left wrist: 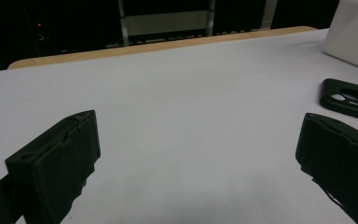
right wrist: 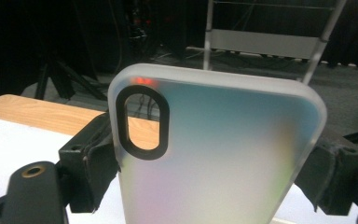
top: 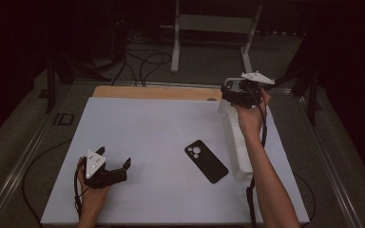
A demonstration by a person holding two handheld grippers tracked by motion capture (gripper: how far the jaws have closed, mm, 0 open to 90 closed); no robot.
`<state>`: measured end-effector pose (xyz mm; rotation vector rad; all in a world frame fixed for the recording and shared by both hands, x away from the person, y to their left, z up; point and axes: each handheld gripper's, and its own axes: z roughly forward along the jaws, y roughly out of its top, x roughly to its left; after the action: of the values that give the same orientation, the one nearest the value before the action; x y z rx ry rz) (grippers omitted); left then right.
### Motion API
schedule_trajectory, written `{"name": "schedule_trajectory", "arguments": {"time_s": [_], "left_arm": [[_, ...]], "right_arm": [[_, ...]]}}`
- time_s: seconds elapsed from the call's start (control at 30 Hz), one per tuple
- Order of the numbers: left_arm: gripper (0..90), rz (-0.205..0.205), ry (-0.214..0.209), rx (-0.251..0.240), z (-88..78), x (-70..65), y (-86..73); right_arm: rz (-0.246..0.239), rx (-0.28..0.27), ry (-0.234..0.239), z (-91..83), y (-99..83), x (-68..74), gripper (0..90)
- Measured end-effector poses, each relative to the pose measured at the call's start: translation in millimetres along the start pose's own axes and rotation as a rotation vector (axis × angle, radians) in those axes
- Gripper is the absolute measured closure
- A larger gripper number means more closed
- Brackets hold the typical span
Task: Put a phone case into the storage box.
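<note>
My right gripper squeezes a clear case by its sides, far right. It could slip out. My left gripper rests open.

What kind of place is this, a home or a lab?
Likely a lab or recording studio: a white work table in a dark room, loose cables on the floor, and a metal equipment stand behind.

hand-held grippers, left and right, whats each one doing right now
Left hand-held gripper: open, holding nothing, low over the white table.
Right hand-held gripper: closed on a frosted translucent phone case, lifted.
</note>
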<state>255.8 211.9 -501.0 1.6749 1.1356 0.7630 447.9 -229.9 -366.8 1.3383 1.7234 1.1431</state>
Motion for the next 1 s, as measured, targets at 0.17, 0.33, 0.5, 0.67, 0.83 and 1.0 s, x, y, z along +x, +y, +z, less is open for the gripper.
{"name": "schedule_trajectory", "arguments": {"time_s": [0.17, 0.33, 0.5, 0.67, 0.83, 1.0], "left_arm": [[0.4, -0.003, 0.002, -0.002, -0.2, 0.6, 0.1], [0.3, -0.003, 0.001, -0.003, -0.5, 0.5, 0.2], [0.4, -0.005, 0.003, -0.005, -1.1, 1.1, 0.3], [0.3, -0.007, 0.004, -0.004, -0.7, 1.2, 0.1], [0.4, -0.006, 0.004, -0.005, -0.8, 0.7, 0.2], [0.4, -0.003, 0.003, -0.004, -0.4, 0.1, 0.2]], "right_arm": [[0.015, 0.009, -0.024, 3.5, -2.1, -7.4, 16.4], [0.014, 0.012, -0.049, 5.5, -3.1, -13.1, 16.5], [0.031, 0.002, -0.07, 6.5, -3.4, -20.2, 16.5], [0.025, 0.015, -0.094, 9.7, -5.3, -27.4, 16.5], [0.017, 0.048, -0.121, 12.6, -8.6, -34.2, 16.4], [0.02, 0.081, -0.129, 15.6, -13.0, -39.4, 16.4]]}}
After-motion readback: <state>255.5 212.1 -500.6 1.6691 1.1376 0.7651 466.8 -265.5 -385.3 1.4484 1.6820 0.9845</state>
